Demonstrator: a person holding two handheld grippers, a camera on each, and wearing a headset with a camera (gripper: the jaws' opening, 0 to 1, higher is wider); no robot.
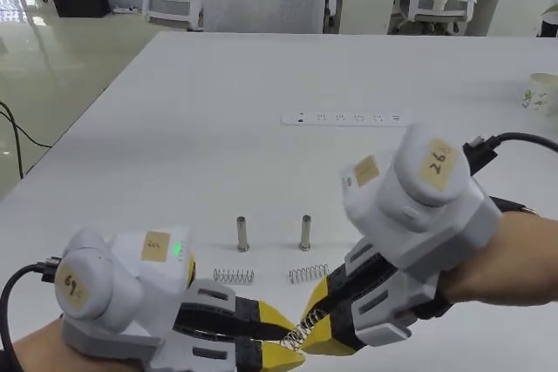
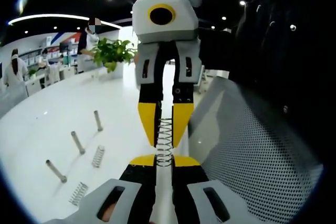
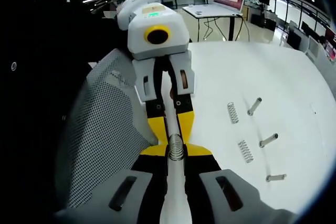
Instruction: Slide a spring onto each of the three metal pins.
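Close to the white table's near edge, a small steel spring [image 1: 301,330] spans the gap between both yellow-tipped grippers. My left gripper [image 1: 293,339] is shut on one end [image 2: 164,156], and my right gripper [image 1: 307,323] is shut on the other [image 3: 176,149]. In the head view two short metal pins [image 1: 242,234] [image 1: 305,233] stand upright just beyond the grippers. Both gripper views show three pins [image 2: 77,142] [image 3: 268,140] in a row. Two more springs [image 1: 233,276] [image 1: 308,273] lie flat in front of the pins.
A white power strip [image 1: 346,118] lies further back on the table [image 1: 174,128], with a paper cup [image 1: 542,93] at the far right edge. A grey mesh chair [image 2: 252,145] sits just off the near edge, under the grippers. Office chairs [image 1: 261,6] stand behind the table.
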